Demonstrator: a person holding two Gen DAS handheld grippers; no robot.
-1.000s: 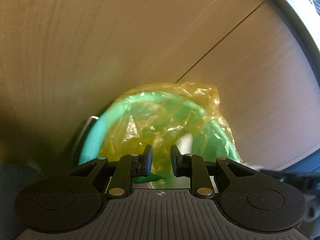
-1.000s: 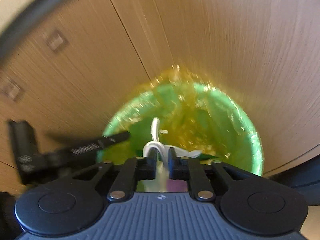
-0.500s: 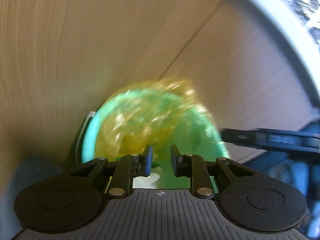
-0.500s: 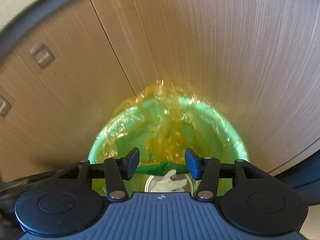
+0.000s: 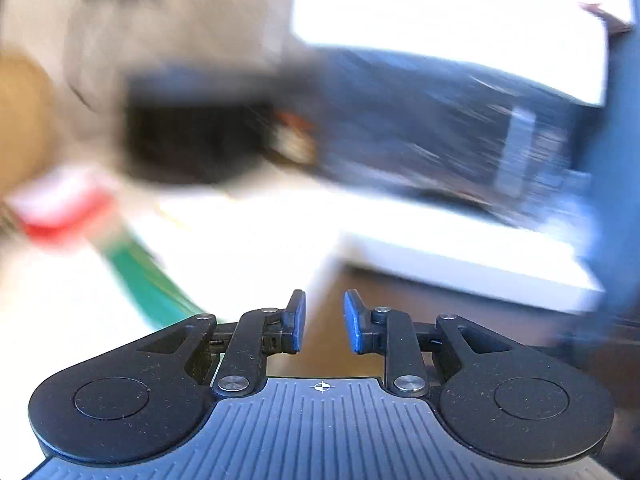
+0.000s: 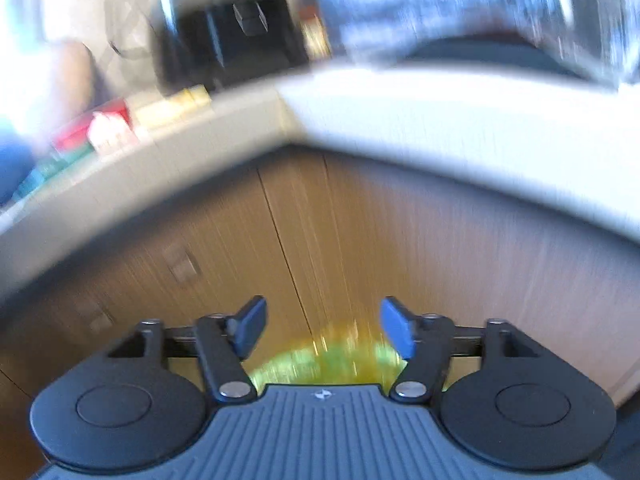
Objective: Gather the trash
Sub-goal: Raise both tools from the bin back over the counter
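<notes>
Blue-padded, my right gripper (image 6: 322,330) has just been opening and is standing wide with nothing between; the green bin (image 6: 326,364) with yellow liner is lying just below it. My left gripper (image 5: 323,320), narrower and empty, is facing the white counter (image 5: 248,240), everything blurred.

Green bin (image 6: 320,364) with yellow liner, tan wood-grain cabinet doors (image 6: 360,248), white bench (image 6: 460,120), black tools with blue pads (image 6: 396,328).
</notes>
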